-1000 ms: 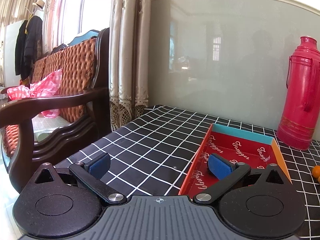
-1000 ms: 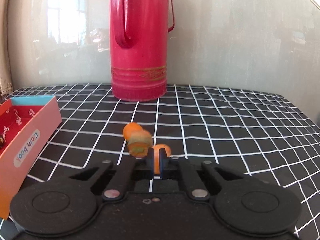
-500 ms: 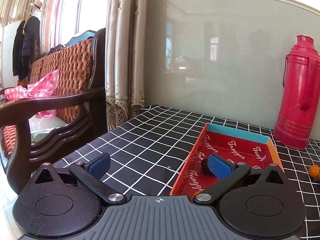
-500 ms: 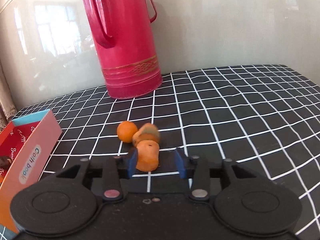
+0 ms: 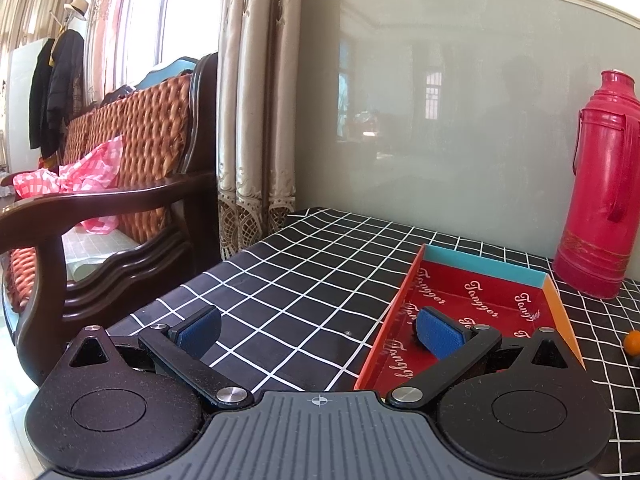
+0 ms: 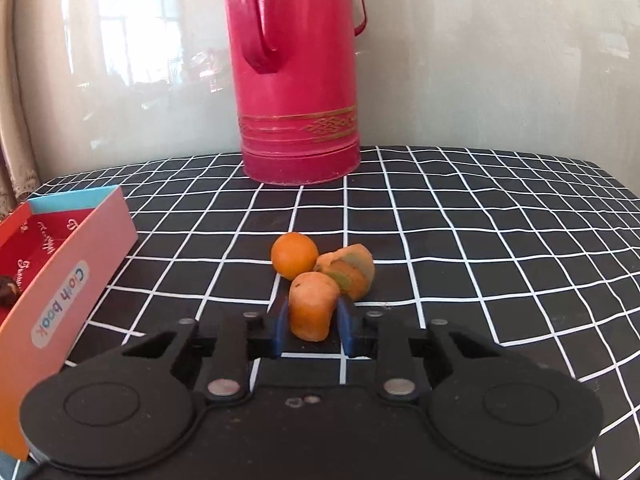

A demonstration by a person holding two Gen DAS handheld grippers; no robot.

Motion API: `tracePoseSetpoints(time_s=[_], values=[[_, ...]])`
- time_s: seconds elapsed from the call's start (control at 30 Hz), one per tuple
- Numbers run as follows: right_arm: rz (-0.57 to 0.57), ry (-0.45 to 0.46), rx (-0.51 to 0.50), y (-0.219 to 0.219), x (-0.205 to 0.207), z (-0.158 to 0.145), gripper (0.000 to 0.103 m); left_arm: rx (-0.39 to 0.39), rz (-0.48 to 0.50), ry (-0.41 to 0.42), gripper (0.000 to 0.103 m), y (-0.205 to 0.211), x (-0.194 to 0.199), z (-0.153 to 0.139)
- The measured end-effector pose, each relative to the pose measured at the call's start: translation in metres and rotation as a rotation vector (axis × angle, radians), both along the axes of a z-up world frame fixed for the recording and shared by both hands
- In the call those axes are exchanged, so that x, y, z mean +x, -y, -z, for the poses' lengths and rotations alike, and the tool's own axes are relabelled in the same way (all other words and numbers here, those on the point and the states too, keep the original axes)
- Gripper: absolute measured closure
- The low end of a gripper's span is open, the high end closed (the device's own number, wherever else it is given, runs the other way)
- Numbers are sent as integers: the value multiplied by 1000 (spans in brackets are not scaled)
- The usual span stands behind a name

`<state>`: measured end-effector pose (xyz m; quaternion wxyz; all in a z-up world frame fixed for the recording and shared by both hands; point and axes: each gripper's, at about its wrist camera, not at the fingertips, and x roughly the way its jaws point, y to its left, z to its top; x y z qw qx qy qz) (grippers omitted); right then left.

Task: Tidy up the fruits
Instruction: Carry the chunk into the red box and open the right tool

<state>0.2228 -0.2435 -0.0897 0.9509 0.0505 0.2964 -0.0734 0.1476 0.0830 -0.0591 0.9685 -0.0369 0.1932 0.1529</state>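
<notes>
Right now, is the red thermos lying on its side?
No, the red thermos stands upright on the checkered tablecloth against the wall.

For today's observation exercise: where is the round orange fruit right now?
In the right wrist view, the round orange fruit lies on the checked tablecloth, touching two orange chunks, in front of the red thermos.
</notes>
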Motion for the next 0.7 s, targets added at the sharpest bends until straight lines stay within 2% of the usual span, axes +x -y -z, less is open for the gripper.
tracePoseSetpoints(time_s=[0.1, 0.2, 0.37, 0.53, 0.7], values=[[-25, 49, -47, -12, -9, -11, 86, -9, -5, 3, 0, -2, 0, 0], [-81, 108, -9, -25, -19, -25, 86, -10, -12, 7, 0, -3, -1, -1], [-289, 181, 19, -72, -31, -38, 86, -9, -28, 4, 0, -5, -2, 0], [-453, 160, -23, -121, -35, -30, 86, -2, -46, -8, 0, -11, -2, 2], [-501, 138, -117, -154, -36, -22, 83, -1, -79, -7, 0, -22, -7, 2]])
